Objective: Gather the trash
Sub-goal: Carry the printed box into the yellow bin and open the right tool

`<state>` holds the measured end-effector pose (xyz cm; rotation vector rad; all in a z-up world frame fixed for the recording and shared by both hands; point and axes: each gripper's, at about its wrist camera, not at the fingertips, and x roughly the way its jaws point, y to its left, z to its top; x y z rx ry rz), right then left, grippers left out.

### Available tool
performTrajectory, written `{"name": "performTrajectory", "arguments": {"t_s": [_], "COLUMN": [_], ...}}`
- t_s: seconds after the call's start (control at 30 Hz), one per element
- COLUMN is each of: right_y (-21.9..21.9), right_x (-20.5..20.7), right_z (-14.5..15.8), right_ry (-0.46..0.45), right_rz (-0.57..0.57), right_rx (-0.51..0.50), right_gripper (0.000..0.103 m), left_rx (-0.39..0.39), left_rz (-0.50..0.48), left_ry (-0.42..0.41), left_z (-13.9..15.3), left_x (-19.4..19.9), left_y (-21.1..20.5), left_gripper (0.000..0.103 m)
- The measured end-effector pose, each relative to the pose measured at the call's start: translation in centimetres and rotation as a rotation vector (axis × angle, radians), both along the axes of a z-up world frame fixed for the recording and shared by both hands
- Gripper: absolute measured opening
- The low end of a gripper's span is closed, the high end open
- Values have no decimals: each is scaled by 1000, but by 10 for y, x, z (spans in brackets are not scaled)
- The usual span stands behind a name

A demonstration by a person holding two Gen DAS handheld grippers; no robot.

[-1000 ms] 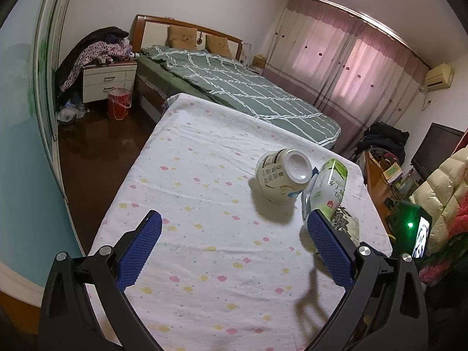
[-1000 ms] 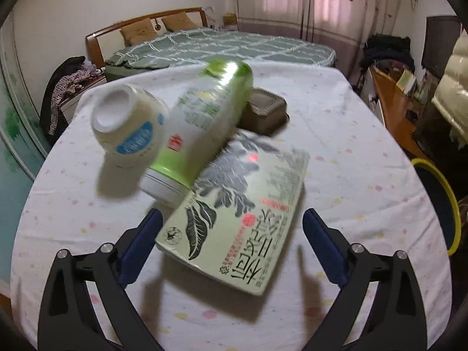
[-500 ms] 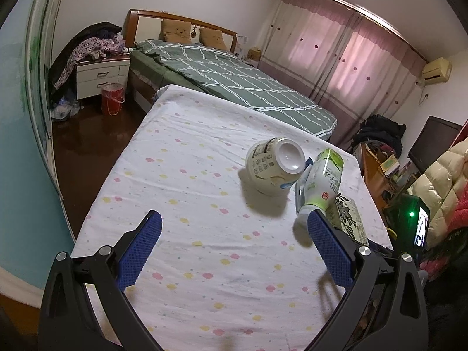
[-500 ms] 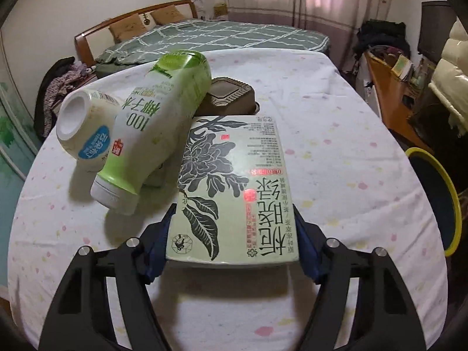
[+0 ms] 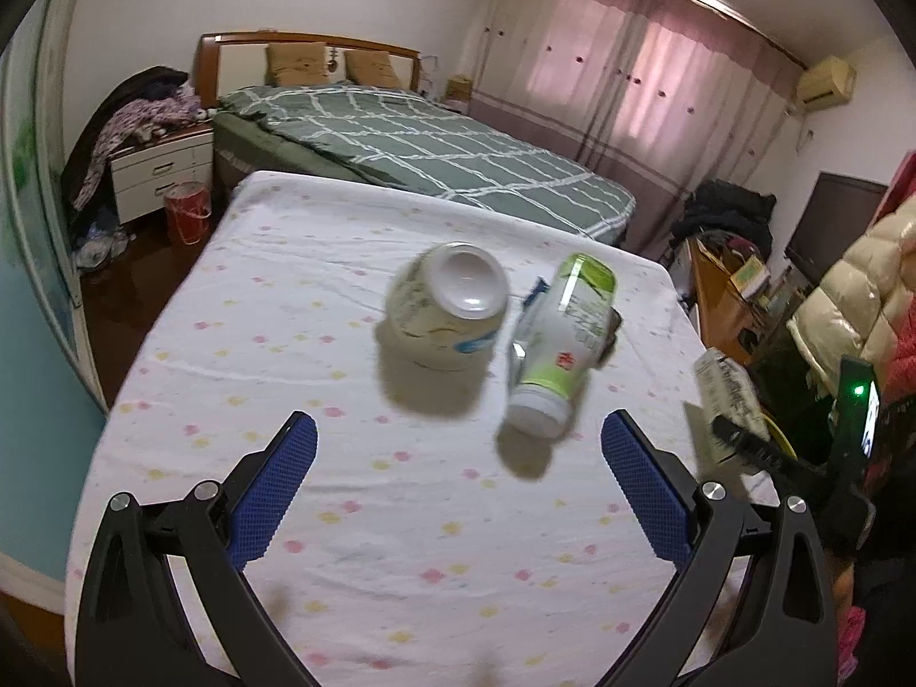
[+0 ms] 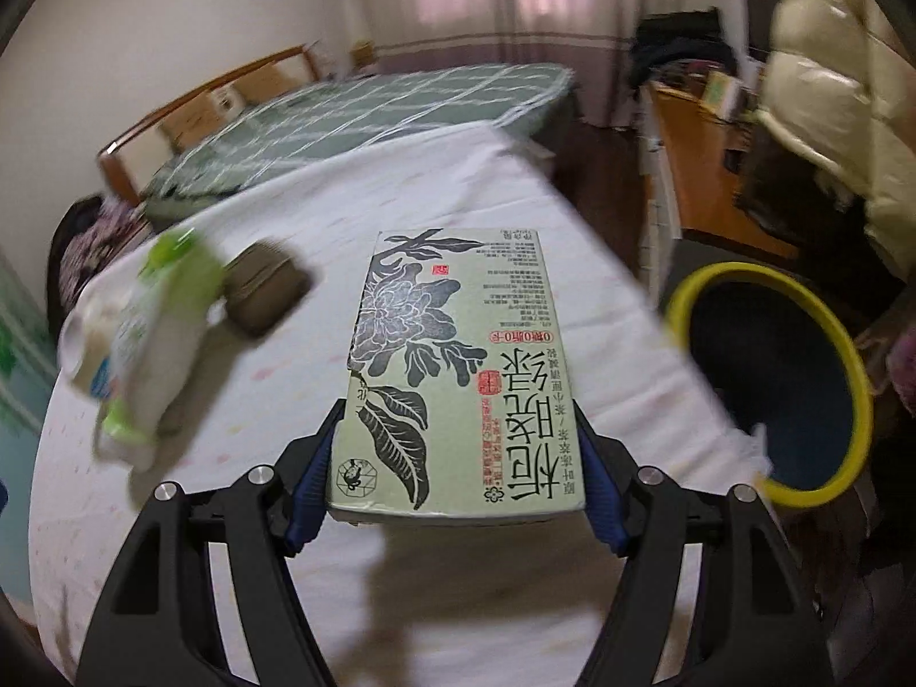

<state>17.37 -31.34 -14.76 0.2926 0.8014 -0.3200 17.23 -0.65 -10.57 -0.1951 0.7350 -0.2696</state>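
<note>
My right gripper is shut on a green tea carton and holds it above the table's right side, turned toward a yellow-rimmed bin. The carton also shows in the left wrist view. My left gripper is open and empty above the table. Ahead of it lie a cream jar and a green-and-white bottle, the bottle also in the right wrist view. A brown box lies behind the bottle.
The table has a white spotted cloth. A bed stands behind it, a nightstand and red bucket at the left. A desk and a padded jacket are at the right.
My right gripper has lifted the tea carton off the table and swung it right toward the bin. My left gripper has moved closer to the jar and bottle, still open.
</note>
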Motion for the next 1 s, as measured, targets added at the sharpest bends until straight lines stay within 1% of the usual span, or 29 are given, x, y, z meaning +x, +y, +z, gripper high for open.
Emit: {"name": "performTrajectory", "arguments": {"t_s": [0.2,0.33,0.43,0.53,0.6,0.63,0.67,0.8,0.9,1.0], "right_y": [-68,-103,-132,-152,-159,-161,-162,-161,-163,-161], "right_x": [-16,-30,-37,-42,-42,-43,-44,-43,-44,-43], "right_z": [2,-1,-6,-15,-20,-21,-22,-24,-23,-22], "right_ry": [-19,-24,-13,11,9,7,1,-11,-26,-32], "right_rz": [-154,-250,-323,-373,-396,-404,-411,-403,-398,-386], "right_rx": [16,10,22,40,51,49,46,60,69,72], "right_gripper": [68,68,68,69,74,78,79,79,79,79], "left_rx": [34,54,75,107,119,124,128,155,156,184], "left_rz": [-65,-102,-125,-140,-154,-161,-166,-183,-196,-202], "left_ry": [3,17,37,57,69,74,79,97,114,111], "left_z": [2,0,-5,-13,-16,-18,-21,-29,-32,-33], "left_x": [14,28,41,55,63,66,69,81,89,98], "left_y": [-35,-54,-66,-79,-86,-89,-92,-102,-107,-114], "left_gripper": [98,98,98,98,98,98,98,98,98,98]}}
